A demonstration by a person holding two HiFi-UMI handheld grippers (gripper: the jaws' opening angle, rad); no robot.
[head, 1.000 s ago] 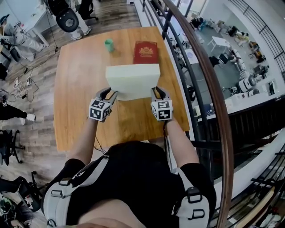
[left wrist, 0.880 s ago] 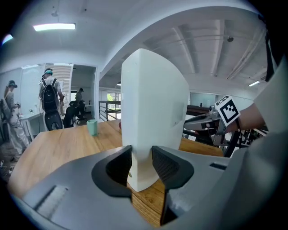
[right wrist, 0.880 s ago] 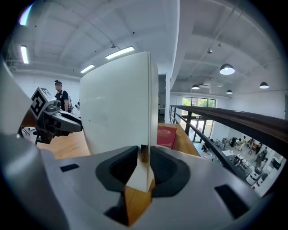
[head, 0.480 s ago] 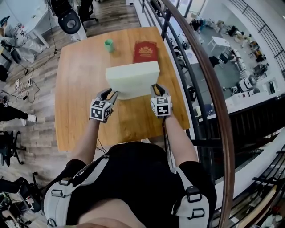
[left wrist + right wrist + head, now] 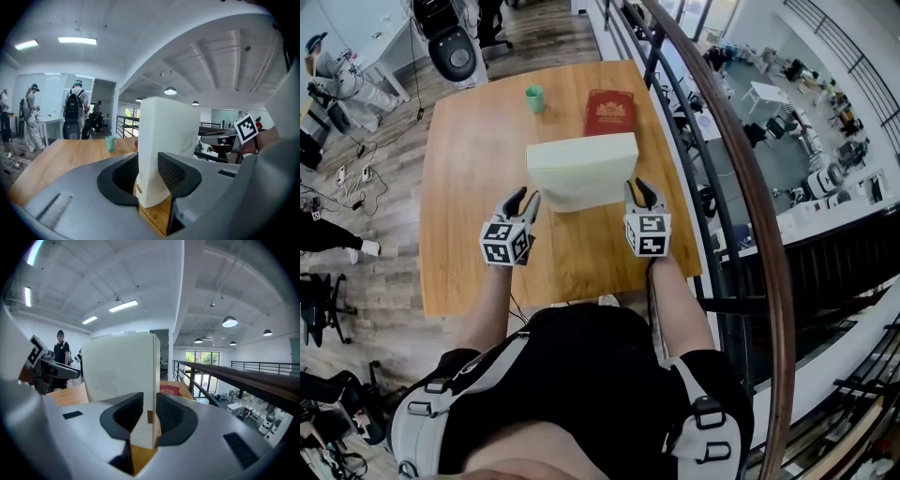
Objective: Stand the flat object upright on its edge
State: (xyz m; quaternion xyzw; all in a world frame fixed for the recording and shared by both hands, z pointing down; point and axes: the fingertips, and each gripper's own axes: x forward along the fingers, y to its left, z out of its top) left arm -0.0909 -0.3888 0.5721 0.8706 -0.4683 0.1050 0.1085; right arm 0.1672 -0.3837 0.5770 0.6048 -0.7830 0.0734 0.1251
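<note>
left gripper view: pale cream flat rectangular box [image 5: 166, 136] pinched between just-closed left fingers [image 5: 177, 171]; right fingers [image 5: 172, 417] clamped likewise. seemingly light, stiff, smooth; best gripped at thin ends.

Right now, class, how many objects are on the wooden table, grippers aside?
3: a green cup near the far edge, a red book to its right, and a pale slab upright in the middle. Something small could hide behind the slab.
</note>
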